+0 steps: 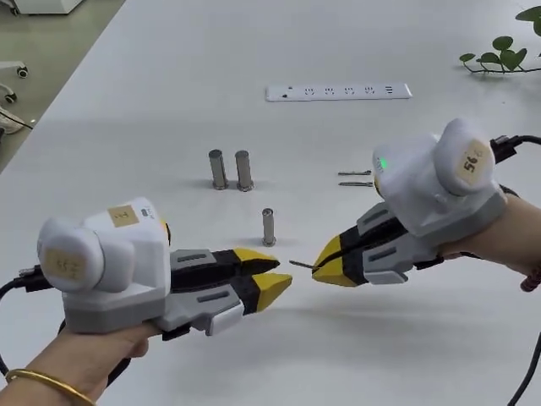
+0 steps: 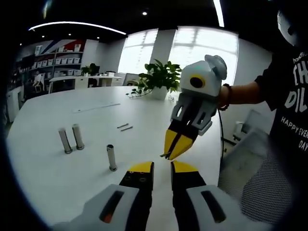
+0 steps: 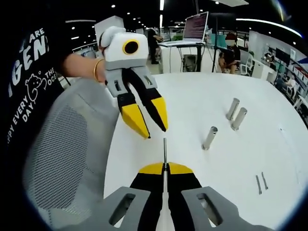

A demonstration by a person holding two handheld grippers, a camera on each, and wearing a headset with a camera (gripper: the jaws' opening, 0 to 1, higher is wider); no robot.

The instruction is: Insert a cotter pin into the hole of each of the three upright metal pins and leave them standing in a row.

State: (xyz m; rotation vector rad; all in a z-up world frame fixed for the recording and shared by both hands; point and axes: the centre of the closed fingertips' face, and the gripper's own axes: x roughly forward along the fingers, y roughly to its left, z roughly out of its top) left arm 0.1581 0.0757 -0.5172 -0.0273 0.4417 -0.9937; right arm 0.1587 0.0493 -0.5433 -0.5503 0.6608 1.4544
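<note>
A single short grey metal pin (image 1: 268,227) stands upright on the white table (image 1: 169,85). Just in front of it two yellow-tipped grippers meet nose to nose: the left gripper (image 1: 283,272) to its near left with jaws slightly parted, and the right gripper (image 1: 316,271) to its near right, jaws closed on a thin metal cotter pin (image 1: 300,264) that pokes towards the other. Behind the lone pin and a little left stand two more upright grey pins (image 1: 219,169) (side by side, very close). Two spare cotter pins (image 1: 356,173) lie off to its right, and a white power strip (image 1: 338,91) lies well beyond it.
</note>
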